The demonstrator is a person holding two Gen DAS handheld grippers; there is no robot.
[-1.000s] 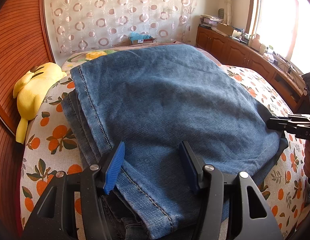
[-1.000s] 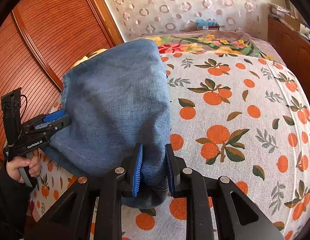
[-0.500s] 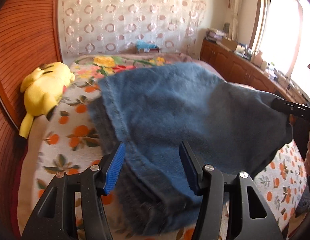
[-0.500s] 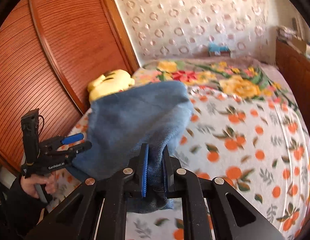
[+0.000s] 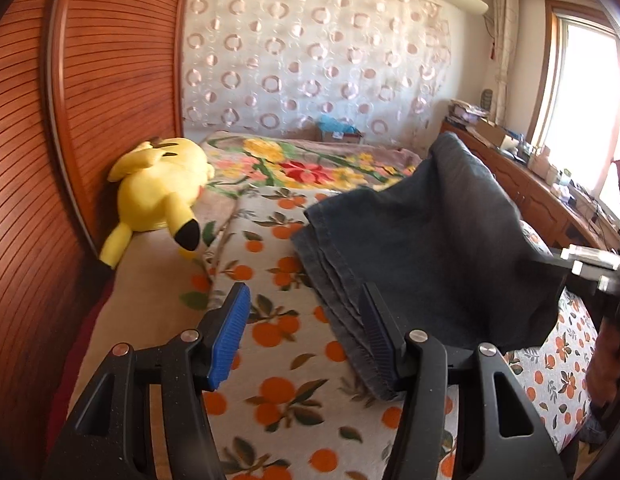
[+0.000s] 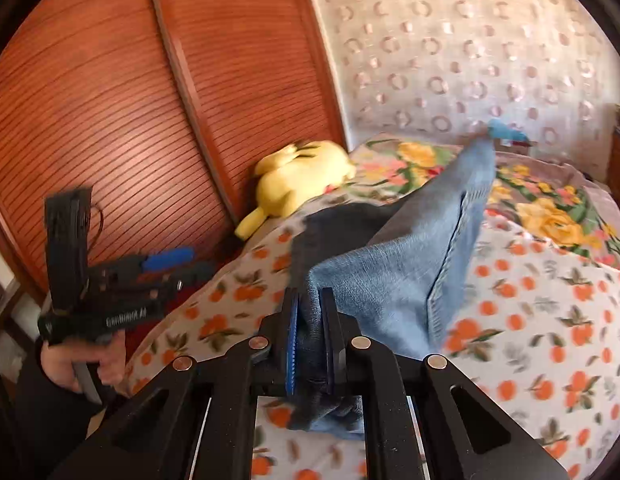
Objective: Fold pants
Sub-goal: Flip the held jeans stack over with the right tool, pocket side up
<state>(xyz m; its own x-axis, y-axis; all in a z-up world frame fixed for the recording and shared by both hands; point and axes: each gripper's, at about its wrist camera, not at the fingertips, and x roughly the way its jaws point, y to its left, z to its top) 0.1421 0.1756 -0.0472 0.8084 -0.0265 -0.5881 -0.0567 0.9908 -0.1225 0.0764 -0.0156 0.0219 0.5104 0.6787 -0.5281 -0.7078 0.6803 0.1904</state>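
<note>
The folded blue jeans point(image 6: 414, 264) hang lifted above the bed, clamped at one edge by my right gripper point(image 6: 310, 332), which is shut on the denim. In the left wrist view the jeans point(image 5: 438, 248) hang to the right of my left gripper point(image 5: 305, 332), with their stacked left edges next to its right finger. My left gripper is open and empty, and it also shows in the right wrist view point(image 6: 165, 268) at the left, clear of the cloth. My right gripper point(image 5: 590, 268) shows at the right edge of the left wrist view, holding the jeans' corner.
The bed has an orange-print blanket point(image 5: 277, 376) and a floral cover point(image 5: 310, 164) at the far end. A yellow plush toy point(image 5: 161, 184) lies by the wooden slatted wardrobe point(image 5: 89, 100). A cluttered wooden sideboard point(image 5: 550, 192) runs under the window on the right.
My right gripper lifted the jeans off the bed and carried them up and right. My left gripper stayed open and the jeans slid out from between its fingers.
</note>
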